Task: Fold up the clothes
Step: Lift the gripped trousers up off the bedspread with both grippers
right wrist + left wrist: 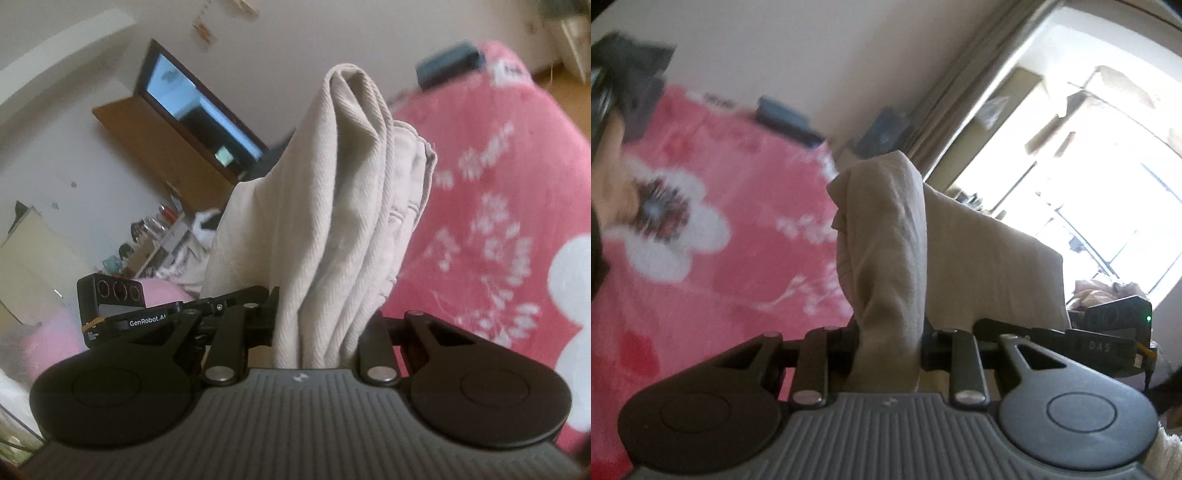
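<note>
We are gripping the beige garment in both grippers: our left gripper is clamped on one bunched edge and our right gripper on another (folds standing up between the jaws), holding the cloth raised above the pink floral bedspread, the two grippers close together.

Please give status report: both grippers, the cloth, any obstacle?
Left gripper and right gripper both shut on the beige garment. Garment lifted above the pink bedspread. No obstacle seen.
</note>
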Demonstrator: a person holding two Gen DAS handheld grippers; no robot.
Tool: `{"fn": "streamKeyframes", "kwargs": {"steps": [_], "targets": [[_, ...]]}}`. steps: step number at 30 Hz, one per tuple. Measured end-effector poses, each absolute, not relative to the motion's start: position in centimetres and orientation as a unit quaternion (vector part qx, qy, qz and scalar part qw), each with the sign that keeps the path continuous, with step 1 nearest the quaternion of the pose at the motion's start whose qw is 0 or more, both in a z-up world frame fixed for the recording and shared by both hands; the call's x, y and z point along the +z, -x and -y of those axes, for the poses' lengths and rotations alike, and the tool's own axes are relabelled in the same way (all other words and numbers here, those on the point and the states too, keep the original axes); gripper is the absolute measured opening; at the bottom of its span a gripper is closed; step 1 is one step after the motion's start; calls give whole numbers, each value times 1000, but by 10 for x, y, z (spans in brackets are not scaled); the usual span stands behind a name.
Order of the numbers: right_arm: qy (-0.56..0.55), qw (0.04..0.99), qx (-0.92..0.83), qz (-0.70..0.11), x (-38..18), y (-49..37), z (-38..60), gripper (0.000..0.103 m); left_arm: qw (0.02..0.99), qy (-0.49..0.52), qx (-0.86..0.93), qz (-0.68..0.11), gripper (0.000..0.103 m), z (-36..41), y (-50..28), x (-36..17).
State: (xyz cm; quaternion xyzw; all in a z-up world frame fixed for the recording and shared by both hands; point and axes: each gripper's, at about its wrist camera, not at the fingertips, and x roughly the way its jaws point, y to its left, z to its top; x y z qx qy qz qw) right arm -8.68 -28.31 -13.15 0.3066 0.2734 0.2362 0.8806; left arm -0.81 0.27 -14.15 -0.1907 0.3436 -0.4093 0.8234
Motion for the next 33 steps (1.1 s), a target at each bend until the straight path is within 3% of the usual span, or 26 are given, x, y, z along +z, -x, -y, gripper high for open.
{"fn": "streamKeyframes", "kwargs": {"steps": [14, 22, 33], "targets": [[-268, 922, 215, -177, -41, 165, 289, 19, 816, 190, -482, -257, 28, 2, 68, -48], [-239, 943, 215, -92, 44, 196, 266, 17, 815, 183, -523, -172, 28, -26, 95, 51], [-166, 957, 235, -41, 185, 177, 232, 17, 849, 164, -495, -86, 28, -57, 117, 183]]}}
